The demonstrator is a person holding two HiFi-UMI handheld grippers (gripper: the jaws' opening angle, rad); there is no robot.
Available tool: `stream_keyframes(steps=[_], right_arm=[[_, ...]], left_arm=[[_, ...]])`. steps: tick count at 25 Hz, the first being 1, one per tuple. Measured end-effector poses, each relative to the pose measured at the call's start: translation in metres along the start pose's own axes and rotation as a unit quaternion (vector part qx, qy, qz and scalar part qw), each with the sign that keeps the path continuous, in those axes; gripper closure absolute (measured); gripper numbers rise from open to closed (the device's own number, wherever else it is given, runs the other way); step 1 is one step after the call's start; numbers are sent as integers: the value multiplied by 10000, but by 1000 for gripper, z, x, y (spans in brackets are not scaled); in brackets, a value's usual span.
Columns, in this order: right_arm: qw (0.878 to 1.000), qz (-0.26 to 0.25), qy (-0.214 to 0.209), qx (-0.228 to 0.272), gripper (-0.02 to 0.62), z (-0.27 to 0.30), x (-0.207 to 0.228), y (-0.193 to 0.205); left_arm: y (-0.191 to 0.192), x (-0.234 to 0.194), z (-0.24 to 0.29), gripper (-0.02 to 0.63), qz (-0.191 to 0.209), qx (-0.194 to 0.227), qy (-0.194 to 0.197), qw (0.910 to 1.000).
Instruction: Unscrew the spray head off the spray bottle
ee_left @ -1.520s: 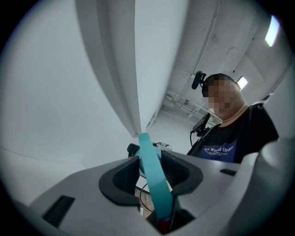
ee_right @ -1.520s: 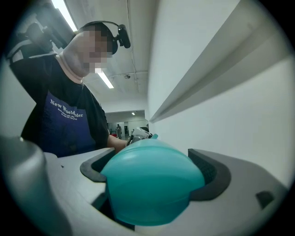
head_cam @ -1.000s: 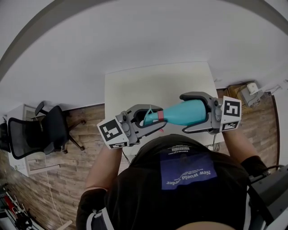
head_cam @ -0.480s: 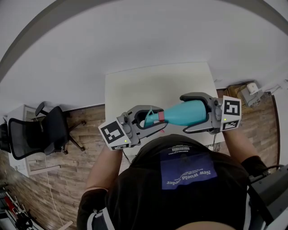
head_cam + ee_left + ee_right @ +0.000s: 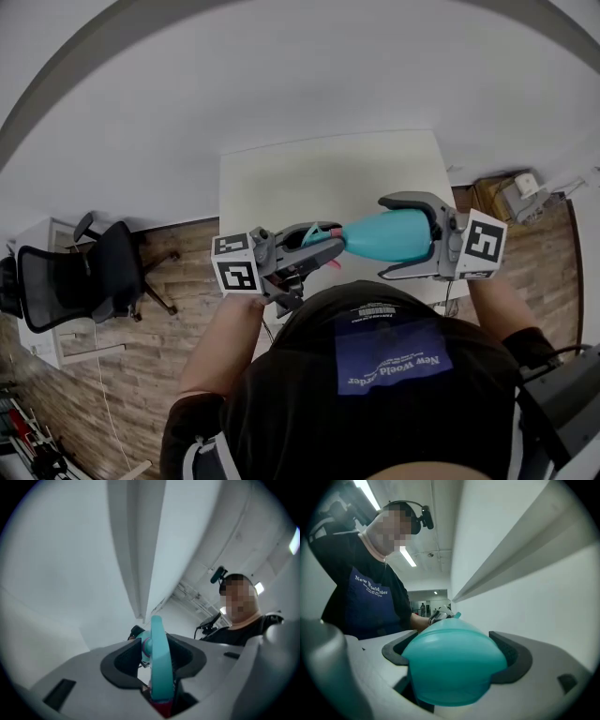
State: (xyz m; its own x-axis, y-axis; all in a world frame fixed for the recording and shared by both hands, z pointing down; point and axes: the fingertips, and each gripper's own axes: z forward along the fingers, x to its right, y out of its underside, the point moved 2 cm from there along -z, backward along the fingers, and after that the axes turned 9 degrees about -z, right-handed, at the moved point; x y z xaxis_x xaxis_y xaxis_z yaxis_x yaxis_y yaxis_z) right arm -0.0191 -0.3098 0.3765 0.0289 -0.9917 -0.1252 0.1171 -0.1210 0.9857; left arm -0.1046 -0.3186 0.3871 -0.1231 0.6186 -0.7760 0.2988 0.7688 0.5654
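A teal spray bottle [image 5: 389, 234] is held level above the white table [image 5: 319, 183], near its front edge. My right gripper [image 5: 386, 237] is shut on the bottle's wide body, which fills the right gripper view [image 5: 452, 663] between the dark pads [image 5: 513, 660]. My left gripper [image 5: 321, 246] is shut on the teal spray head [image 5: 323, 232] at the bottle's narrow end. In the left gripper view the spray head [image 5: 158, 663] stands edge-on between the jaws of my left gripper [image 5: 157, 657], and the bottle's neck is hidden behind it.
The person's torso [image 5: 384, 375] is right below the bottle. A black office chair [image 5: 75, 277] stands on the wooden floor at the left. A box with clutter [image 5: 511, 195] sits off the table's right side. White wall lies beyond the table.
My left gripper has rolled about its own axis with the spray head in it; its marker cube now faces up and sits nearer the bottle. The right gripper and bottle body barely moved.
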Motion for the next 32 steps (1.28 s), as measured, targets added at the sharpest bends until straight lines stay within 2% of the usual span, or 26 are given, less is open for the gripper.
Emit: stream_keyframes(steps=[2,5,7,15,17,19,20,21,22,24,27,32], right_arm=[[9997,-228,52,-48,129,-1,-1,-2],[9990,-405,94,-133,129,0,-2,-5],[9985,-516,74,-158,130,0,-3,-5],[9957,-847,153,-347,130,-2,-7,1],[9893,-1299,197,-642,130,0,-8,3],[9745,-1931,177,-1129,132,3,-9,7],[9725,-1996,156,-1188,132,4,-9,6],[9782,-1770,167,-1071,132,4,-7,4],[9870,-1346,214,-851,132,4,-4,2],[9968,-651,251,-397,132,0,2,0],[9995,-118,258,147,130,-10,12,1],[9977,523,166,403,131,-18,17,9]], left_arm=[[0,-5,0,453,-522,140,61,9985],[-2,-11,-2,451,-1259,330,179,9913],[-1,-13,-2,451,-1572,366,250,9866],[3,-17,0,440,-1958,309,202,9799],[2,-26,-2,440,-2343,471,105,9710],[2,-37,-5,457,-2920,792,76,9531],[3,-39,-6,459,-3051,910,100,9479],[3,-38,-6,459,-3044,964,102,9476],[2,-36,-6,457,-2938,944,68,9512],[-2,-30,-3,457,-2593,743,-60,9629],[-7,-21,5,456,-2077,448,-190,9770],[-5,-13,10,442,-1583,132,-162,9872]])
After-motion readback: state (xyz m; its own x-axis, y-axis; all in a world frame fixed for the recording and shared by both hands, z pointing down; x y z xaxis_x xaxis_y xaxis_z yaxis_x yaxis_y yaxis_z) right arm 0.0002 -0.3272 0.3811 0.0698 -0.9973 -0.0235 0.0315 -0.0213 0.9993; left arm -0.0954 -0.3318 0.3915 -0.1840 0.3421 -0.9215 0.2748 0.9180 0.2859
